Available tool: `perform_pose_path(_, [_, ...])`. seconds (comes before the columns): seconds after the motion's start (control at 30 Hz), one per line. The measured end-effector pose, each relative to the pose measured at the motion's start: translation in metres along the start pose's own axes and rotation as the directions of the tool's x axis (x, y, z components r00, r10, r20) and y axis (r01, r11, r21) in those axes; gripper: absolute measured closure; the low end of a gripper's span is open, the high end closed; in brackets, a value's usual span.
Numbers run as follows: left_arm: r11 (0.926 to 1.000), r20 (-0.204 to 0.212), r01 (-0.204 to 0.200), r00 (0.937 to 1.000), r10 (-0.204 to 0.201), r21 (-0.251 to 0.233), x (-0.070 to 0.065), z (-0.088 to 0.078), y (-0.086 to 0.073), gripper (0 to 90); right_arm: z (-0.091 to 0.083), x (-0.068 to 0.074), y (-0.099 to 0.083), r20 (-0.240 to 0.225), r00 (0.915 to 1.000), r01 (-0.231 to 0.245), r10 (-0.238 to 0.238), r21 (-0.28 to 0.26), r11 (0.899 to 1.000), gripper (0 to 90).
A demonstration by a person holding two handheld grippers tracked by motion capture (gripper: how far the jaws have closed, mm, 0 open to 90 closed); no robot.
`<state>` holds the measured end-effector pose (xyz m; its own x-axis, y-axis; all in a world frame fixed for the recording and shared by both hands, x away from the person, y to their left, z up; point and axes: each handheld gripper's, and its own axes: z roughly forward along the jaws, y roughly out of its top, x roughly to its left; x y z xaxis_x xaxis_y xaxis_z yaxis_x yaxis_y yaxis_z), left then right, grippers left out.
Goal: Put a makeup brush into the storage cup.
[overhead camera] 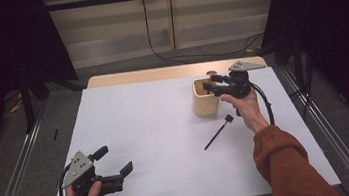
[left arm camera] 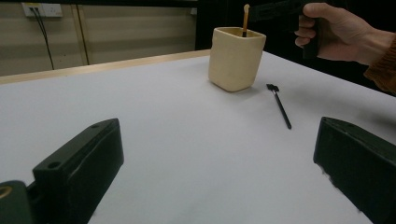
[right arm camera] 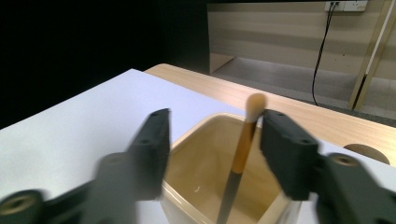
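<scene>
A cream square cup (overhead camera: 206,101) (left arm camera: 236,58) (right arm camera: 196,172) stands on the white table (overhead camera: 141,127) at the back right. A makeup brush (right arm camera: 243,140) (left arm camera: 244,18) with a tan handle and pale tip stands upright inside it. My right gripper (overhead camera: 213,85) (right arm camera: 217,123) hovers over the cup's mouth, open, with the brush between the jaws close to the right-hand one. A thin black brush (overhead camera: 218,133) (left arm camera: 280,105) lies on the table just in front of the cup. My left gripper (overhead camera: 115,161) (left arm camera: 215,154) rests low at the front left, open and with nothing in it.
A strip of bare wood (overhead camera: 159,73) runs along the table's far edge. Dark curtains hang on both sides, and a cable (overhead camera: 156,50) trails over the floor behind. A metal rail (overhead camera: 15,168) runs along the left of the table.
</scene>
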<state>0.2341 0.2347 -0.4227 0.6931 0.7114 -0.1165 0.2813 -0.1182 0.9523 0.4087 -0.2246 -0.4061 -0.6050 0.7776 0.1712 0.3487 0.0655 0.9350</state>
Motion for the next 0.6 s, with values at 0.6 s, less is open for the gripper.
perform_pose_path(0.6, [1.0,-0.002,-0.003,1.0,0.003,-0.001,0.0007,-0.0002,0.0001,1.5,-0.0088,0.0025,0.0023,0.045,0.9988,0.021,-0.02,-0.016,1.0,3.7])
